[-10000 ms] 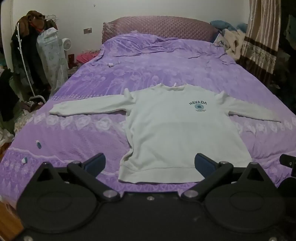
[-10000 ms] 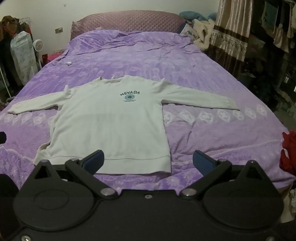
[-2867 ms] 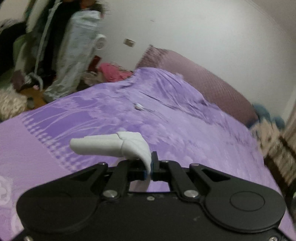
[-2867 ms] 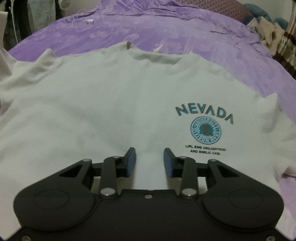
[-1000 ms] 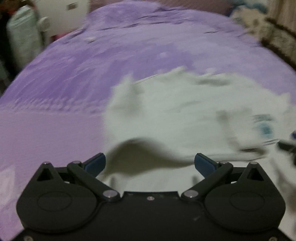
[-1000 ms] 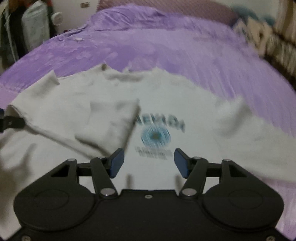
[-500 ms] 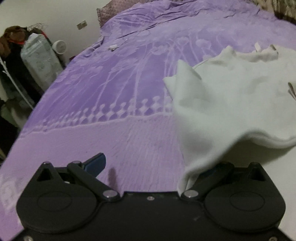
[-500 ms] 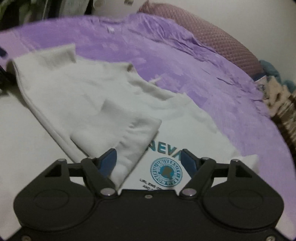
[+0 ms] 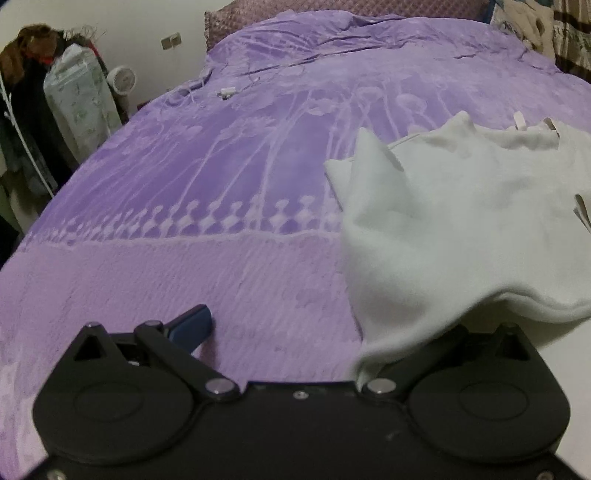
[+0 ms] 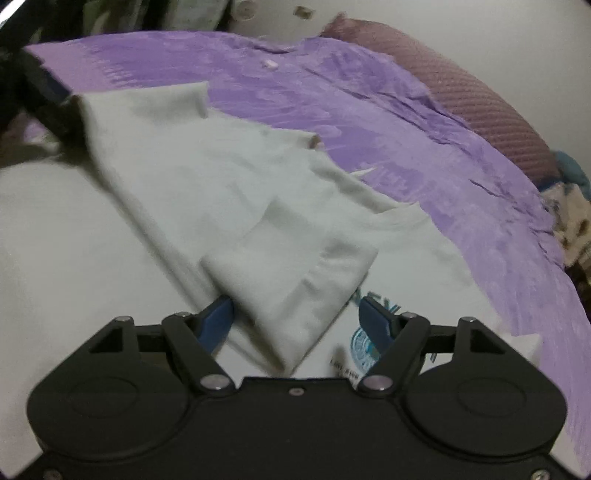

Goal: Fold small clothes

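A white sweatshirt (image 9: 461, 229) with a blue NEVADA print lies on the purple bed (image 9: 221, 177). Its left sleeve (image 10: 288, 280) is folded across the chest and covers part of the print (image 10: 364, 347). My left gripper (image 9: 306, 325) is open at the shirt's left side; the folded sleeve edge drapes over its right finger and hides it. My right gripper (image 10: 297, 314) is open just above the chest, its fingers either side of the sleeve's cuff end. The left gripper also shows at the far left of the right wrist view (image 10: 48, 99).
A padded headboard (image 10: 480, 107) runs along the far end of the bed. A small white item with a cord (image 9: 227, 90) lies on the cover. A fan (image 9: 122, 79), a covered rack (image 9: 79, 99) and hanging clothes stand left of the bed. Pillows (image 9: 532, 22) are at the far right.
The left sleeve was lifted, carried over the chest and let go. In the last half second the right gripper has dropped closer over the cuff; the left gripper has barely moved.
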Motion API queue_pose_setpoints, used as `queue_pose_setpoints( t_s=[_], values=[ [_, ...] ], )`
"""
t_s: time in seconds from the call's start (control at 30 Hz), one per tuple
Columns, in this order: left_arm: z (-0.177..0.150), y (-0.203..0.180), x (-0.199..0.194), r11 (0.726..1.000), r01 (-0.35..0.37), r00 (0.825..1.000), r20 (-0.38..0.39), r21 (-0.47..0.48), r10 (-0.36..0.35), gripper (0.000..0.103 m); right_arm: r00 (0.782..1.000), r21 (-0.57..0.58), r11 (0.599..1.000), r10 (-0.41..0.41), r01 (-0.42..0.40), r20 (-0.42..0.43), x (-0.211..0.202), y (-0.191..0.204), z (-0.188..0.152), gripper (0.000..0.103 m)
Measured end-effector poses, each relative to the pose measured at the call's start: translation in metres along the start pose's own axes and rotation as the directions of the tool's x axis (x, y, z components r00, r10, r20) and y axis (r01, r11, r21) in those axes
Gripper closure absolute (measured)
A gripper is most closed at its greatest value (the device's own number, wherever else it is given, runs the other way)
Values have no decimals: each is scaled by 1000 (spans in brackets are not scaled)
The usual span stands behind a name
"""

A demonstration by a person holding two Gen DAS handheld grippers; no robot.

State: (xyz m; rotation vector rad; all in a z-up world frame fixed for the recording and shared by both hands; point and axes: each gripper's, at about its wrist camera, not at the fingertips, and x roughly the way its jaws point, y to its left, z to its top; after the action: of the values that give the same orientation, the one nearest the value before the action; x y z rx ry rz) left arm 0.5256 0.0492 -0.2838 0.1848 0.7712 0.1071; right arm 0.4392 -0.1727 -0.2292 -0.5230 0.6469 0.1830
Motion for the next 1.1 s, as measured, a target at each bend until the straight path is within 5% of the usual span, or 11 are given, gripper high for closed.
queue_pose_setpoints(
  t_s=[0.07,0.1,0.27,0.37,0.47,0.6,0.73,0.8,0.87,0.97,1.1],
  values=[
    [4,-5,2,1000,-13,1000,9,12,13,0,999,28,999,-40,40,-14,9,-3,5,85],
    [5,-6,2,1000,-19,1000,14,11,19,0,998,41,998,-54,55,-22,12,-4,7,90],
    [11,4,4,998,-19,999,-27,-68,18,28,995,136,986,-97,92,34,-1,-15,-1,95],
    [10,21,4,984,-67,997,-50,-164,60,28,983,309,938,-178,158,35,-10,-44,-16,96],
    [5,39,2,953,-17,998,-56,-304,1,28,997,537,840,-83,73,-5,-3,-81,-36,97],
    [-3,32,-7,956,-45,999,-18,-289,42,20,998,565,823,-45,63,-45,4,-79,-47,96],
    [-14,28,-6,974,-45,998,-55,-220,34,1,994,608,790,-22,84,-108,4,-76,-50,83],
    [-13,30,-17,978,-31,998,-56,-206,20,0,990,578,808,-47,117,-134,-1,-75,-47,52],
    [-9,42,-34,976,25,996,-78,-215,-42,0,988,533,835,-68,133,-140,-10,-76,-47,33],
    [-5,67,-67,971,55,989,-120,-232,-84,0,989,498,858,-65,125,-136,-32,-83,-54,33],
    [32,94,-95,953,5,999,-28,-303,-14,0,989,519,845,-71,129,-130,-62,-93,-71,33]
  ],
)
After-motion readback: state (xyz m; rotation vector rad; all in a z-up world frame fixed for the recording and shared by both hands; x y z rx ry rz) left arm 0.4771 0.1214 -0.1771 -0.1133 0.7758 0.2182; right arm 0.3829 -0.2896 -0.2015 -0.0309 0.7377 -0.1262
